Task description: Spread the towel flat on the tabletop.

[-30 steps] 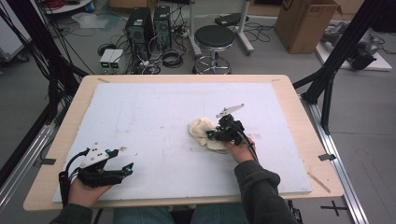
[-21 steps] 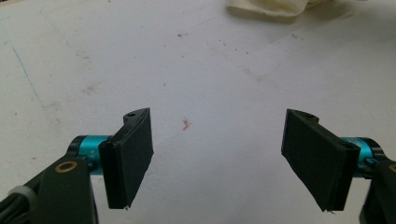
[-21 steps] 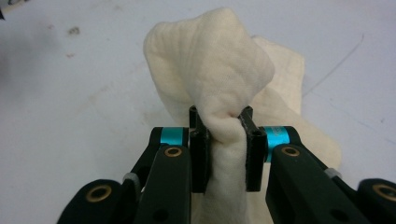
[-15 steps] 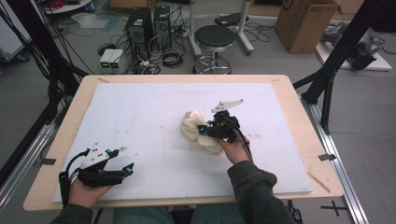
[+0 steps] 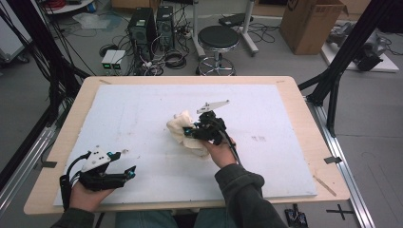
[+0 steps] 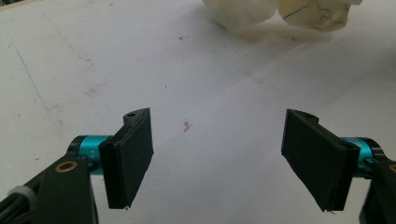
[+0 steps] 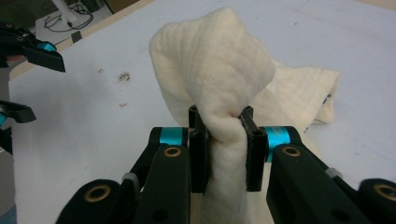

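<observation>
A cream cloth [image 5: 181,130] lies bunched near the middle of the white board [image 5: 142,109]. My right gripper [image 5: 190,131] is shut on a fold of it, and part of the cloth is lifted off the board. The right gripper view shows the cloth [image 7: 219,70] pinched between the two black jaws of the right gripper [image 7: 224,140], bulging above them. My left gripper [image 5: 129,174] rests low at the board's near left corner, open, well apart from the cloth. In the left gripper view the left gripper [image 6: 219,161] has nothing between its wide jaws, and the cloth [image 6: 275,11] shows at the top edge.
The white board covers most of a wooden table [image 5: 309,137]. Beyond the table's far edge stand a black stool [image 5: 217,40], computer cases [image 5: 151,23] with cables, and a cardboard box [image 5: 311,21]. Black frame legs [image 5: 335,80] stand at both sides.
My right gripper has moved left and risen a little, dragging and lifting the pinched cloth with it. The left gripper has stayed in place.
</observation>
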Demonstrator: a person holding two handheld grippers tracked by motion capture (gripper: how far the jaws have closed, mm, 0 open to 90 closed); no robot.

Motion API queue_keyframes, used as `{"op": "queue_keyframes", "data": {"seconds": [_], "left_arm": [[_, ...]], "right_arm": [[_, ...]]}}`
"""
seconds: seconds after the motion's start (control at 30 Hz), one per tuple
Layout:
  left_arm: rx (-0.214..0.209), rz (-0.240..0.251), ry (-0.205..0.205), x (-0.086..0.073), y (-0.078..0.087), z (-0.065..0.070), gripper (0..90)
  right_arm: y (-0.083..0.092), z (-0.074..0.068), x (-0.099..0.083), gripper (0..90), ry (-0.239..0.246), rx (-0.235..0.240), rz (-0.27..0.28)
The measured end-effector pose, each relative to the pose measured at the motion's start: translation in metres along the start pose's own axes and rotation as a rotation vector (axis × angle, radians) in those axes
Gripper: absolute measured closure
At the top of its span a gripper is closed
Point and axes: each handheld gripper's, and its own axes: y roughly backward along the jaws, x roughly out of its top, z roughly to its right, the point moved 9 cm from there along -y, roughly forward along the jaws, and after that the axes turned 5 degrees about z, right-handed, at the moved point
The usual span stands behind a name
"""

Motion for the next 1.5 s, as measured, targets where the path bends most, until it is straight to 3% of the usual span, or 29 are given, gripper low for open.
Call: {"op": "queue_keyframes", "data": {"seconds": [0.33, 0.5, 0.57, 0.6, 0.63, 0.67, 0.83, 1.1, 1.23, 1.37, 1.5], "left_arm": [[-0.008, 0.0, -0.002, 0.0, -0.001, 0.001, 25.7], [-0.014, 0.001, 0.005, 0.0, -0.002, 0.001, 26.1], [-0.016, -0.004, 0.002, 0.0, -0.002, 0.001, 26.3], [-0.018, -0.006, 0.0, 0.0, -0.003, 0.001, 26.5], [-0.022, -0.003, 0.003, 0.0, -0.004, 0.002, 26.5], [-0.021, -0.003, 0.003, 0.0, -0.004, 0.002, 26.8], [-0.032, -0.007, 0.001, 0.001, -0.007, 0.004, 28.1], [-0.06, 0.0, 0.011, 0.005, -0.015, 0.01, 34.6], [-0.073, -0.016, -0.001, 0.006, -0.022, 0.015, 39.9], [-0.08, -0.019, -0.012, 0.007, -0.025, 0.019, 40.4], [-0.083, -0.018, -0.011, 0.007, -0.026, 0.02, 41.5]], "right_arm": [[-0.044, -0.005, -0.018, 73.4, -0.014, -0.003, -0.075], [-0.055, -0.004, -0.027, 66.4, -0.003, -0.013, -0.113], [-0.056, -0.003, -0.028, 59.3, -0.005, -0.014, -0.115], [-0.054, -0.003, -0.027, 53.5, 0.001, -0.012, -0.11], [-0.054, -0.003, -0.027, 53.5, 0.001, -0.012, -0.11], [-0.05, -0.004, -0.023, 46.2, 0.021, -0.016, -0.096], [-0.034, -0.005, -0.016, 37.0, 0.039, -0.011, -0.057], [-0.005, -0.005, -0.013, 36.7, 0.075, 0.008, -0.012], [0.013, -0.008, -0.018, 44.7, 0.098, 0.039, 0.009], [0.02, -0.018, -0.032, 49.6, 0.14, 0.048, -0.012], [0.015, -0.023, -0.046, 50.1, 0.173, 0.054, -0.049]]}}
